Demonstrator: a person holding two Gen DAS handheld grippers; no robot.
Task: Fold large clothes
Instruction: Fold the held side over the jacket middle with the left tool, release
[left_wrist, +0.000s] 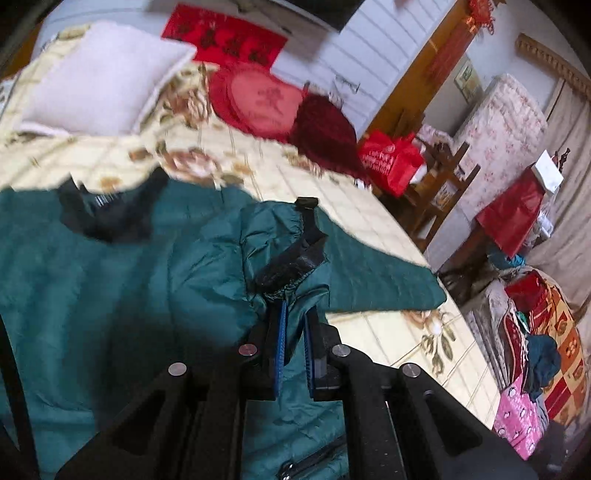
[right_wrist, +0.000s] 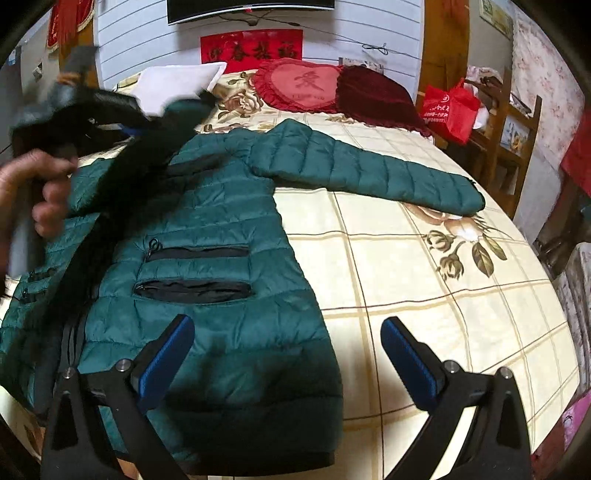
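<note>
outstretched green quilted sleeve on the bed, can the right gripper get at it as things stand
Probably yes: the right gripper is open, and only bare floral bedspread lies between it and the outstretched green quilted sleeve.

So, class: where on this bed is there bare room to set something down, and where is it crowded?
Free: the checked bedspread right of the green jacket, below its outstretched sleeve. Crowded: the head, with the white pillow, heart cushion and dark red cushion.

Black hand-held gripper (right_wrist: 288, 354) frames (silver screws), blue pads (right_wrist: 166, 363).
</note>
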